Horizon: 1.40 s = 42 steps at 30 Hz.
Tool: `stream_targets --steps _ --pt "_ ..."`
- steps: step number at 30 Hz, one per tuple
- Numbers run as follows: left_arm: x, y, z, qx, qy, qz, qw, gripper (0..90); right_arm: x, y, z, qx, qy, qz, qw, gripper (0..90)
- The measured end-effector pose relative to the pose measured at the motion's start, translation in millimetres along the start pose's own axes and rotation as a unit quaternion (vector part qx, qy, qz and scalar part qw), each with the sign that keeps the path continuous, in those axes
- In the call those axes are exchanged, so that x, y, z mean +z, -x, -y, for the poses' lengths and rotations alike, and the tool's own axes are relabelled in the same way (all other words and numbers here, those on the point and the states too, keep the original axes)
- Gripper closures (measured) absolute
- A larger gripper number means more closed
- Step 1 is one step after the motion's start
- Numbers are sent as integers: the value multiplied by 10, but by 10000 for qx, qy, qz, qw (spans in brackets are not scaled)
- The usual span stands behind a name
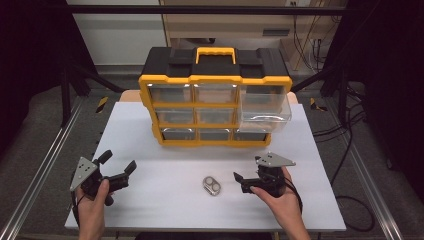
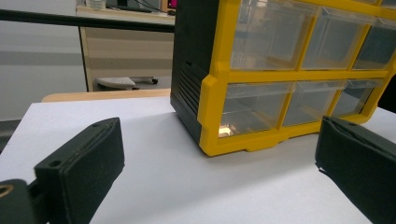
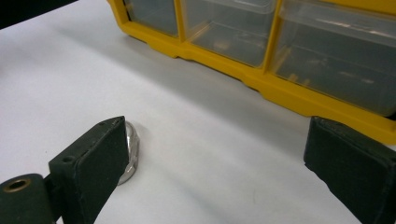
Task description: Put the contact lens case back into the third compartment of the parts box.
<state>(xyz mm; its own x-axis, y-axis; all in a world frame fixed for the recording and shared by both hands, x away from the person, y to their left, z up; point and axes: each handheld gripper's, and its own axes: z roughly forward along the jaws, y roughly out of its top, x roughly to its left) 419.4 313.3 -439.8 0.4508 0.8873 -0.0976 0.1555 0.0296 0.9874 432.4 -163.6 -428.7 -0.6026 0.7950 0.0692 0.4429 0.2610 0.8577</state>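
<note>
A small, flat, silver metal piece with two round recesses lies on the white tabletop, near the front edge and about midway between the two hands. It looks light, rigid and smooth, so I judge it slippery and low to the surface; the surest hold is probably across its short width, jaw pads set on the two long edges, pressing down close to the table before closing (a grip on the rounded ends would likely squirt it out).

The right black two-jaw gripper sits just right of the piece, jaws spread wide and holding nothing; in the right gripper view the metal piece peeks out from beside the left jaw, not between the pads. The left black two-jaw gripper rests at the near left, well apart from the piece, jaws likewise spread and empty.

Beyond, at the far middle of the table, stands a black and yellow plastic organiser cabinet with a yellow carry handle. I count nine clear plastic drawers in three rows of three; one, the clear drawer at the upper right, is pulled out toward the near side, and appears empty.

Count: one metal piece, one cabinet, nine drawers, two grippers.
</note>
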Motion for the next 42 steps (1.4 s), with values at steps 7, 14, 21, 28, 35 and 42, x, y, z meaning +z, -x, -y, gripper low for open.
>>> stream_targets --steps 7,14,21,28,35,42 --pt "-12 -27 -1 -16 11 -65 10000 12 96 -137 -20 -60 -76 11 10000 82" --pt "5 13 -22 37 10 -33 10000 12 110 -173 -41 -86 -198 -147 9997 89" --pt "9 44 -5 59 -36 26 10000 12 205 -223 -72 -53 -486 -277 9984 90" --pt "-23 24 28 -50 -30 -6 10000 12 414 -364 -141 -79 -751 -413 9963 90" --pt "-20 40 32 -18 -45 13 10000 12 534 -449 -136 -35 -1000 -423 9941 91" --pt "-10 64 34 30 -89 32 10000 12 632 -471 -166 28 -1159 -518 9919 102"
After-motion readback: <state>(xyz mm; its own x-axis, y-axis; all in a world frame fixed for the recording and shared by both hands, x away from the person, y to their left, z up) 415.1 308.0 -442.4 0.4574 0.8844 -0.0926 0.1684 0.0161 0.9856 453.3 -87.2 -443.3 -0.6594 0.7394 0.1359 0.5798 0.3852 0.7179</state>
